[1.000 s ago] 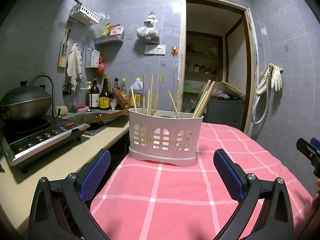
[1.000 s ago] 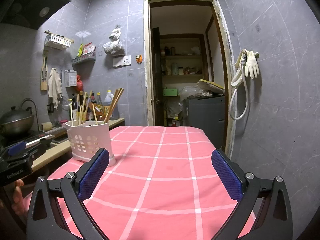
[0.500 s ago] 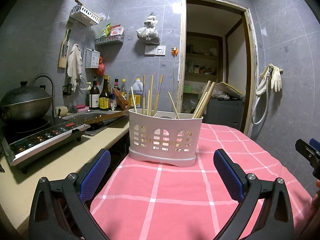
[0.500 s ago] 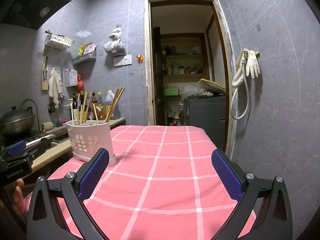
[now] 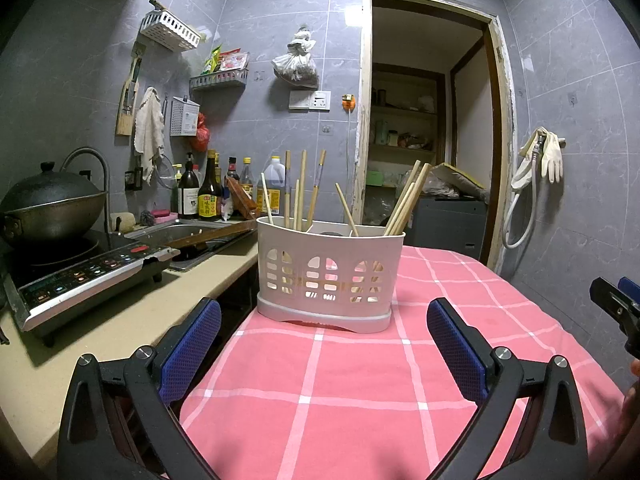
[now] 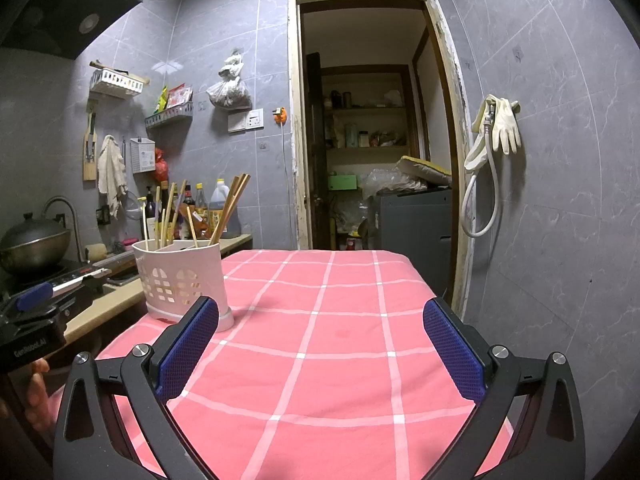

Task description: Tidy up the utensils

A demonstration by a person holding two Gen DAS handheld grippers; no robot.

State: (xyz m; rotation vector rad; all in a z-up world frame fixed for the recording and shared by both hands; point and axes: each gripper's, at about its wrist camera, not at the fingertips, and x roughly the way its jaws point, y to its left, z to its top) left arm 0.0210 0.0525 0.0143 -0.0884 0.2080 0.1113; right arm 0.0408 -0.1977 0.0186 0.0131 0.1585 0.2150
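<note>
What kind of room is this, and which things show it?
Most likely a small home kitchen: a wok sits on an induction cooker beside a sink, sauce bottles stand by the tiled wall, and a chopstick holder stands on the checked tablecloth.

Table (image 5: 360, 392) under pink cloth with white grid lines. White slotted utensil basket (image 5: 329, 276) stands upright on it near the left edge, chopsticks (image 5: 406, 200) leaning inside. Beside the table, beige counter (image 5: 120, 320) carrying an induction cooker (image 5: 84, 276) with a wok on top.
</note>
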